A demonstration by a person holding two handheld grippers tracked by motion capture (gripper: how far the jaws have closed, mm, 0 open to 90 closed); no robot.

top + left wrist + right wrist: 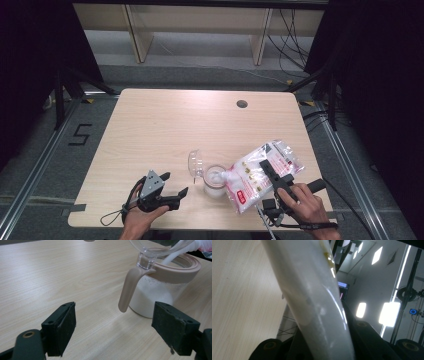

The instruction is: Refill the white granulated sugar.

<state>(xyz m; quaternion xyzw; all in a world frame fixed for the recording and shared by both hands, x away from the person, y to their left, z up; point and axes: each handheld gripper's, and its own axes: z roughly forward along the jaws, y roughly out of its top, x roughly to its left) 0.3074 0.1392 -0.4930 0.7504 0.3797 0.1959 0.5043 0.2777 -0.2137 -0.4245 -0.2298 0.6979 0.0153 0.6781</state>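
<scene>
A bag of white powder is gripped by the right gripper and tipped, its long axis slanting down-left, mouth over the jar near the table's front edge; the left gripper, jaws wide and empty, is held just left of the jar.

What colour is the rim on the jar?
The jar's rim is a dusty pinkish-beige, matching its lid lever; it shows best in the left gripper view.
</scene>
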